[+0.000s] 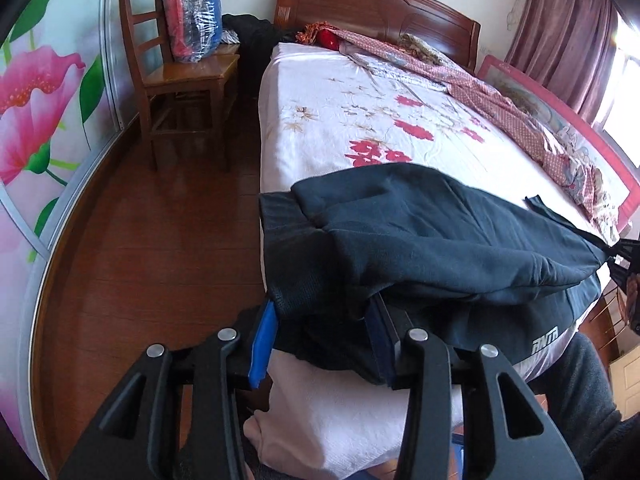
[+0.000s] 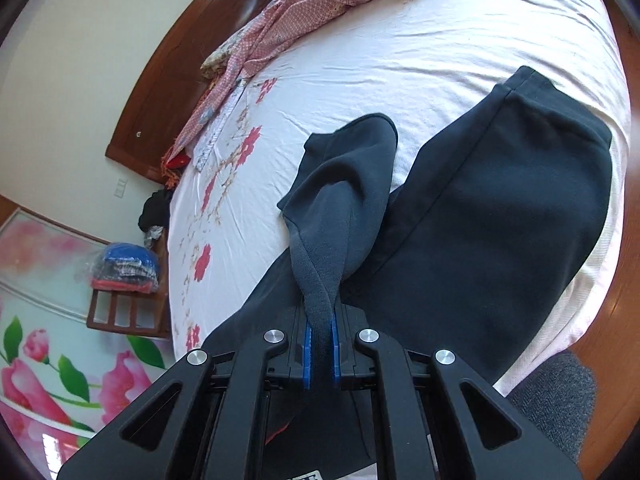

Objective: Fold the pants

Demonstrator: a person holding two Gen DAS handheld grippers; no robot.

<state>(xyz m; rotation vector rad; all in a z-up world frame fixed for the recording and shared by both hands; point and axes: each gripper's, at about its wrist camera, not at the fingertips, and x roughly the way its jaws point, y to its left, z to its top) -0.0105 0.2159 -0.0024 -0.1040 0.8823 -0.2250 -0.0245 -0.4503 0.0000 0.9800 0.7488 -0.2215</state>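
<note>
Because you meant to fold the pants (image 2: 500, 208) across the bed (image 2: 460, 32), your right gripper (image 2: 320, 344) pinched fabric tight, while your left gripper (image 1: 324, 336) stood wide around bunched cloth.

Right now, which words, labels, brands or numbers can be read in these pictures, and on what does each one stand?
Light print on the pants, near the bed edge: a short logo, too blurred to read.
White label under the right gripper: cut off, unreadable.
Nothing else carries readable text.
</note>
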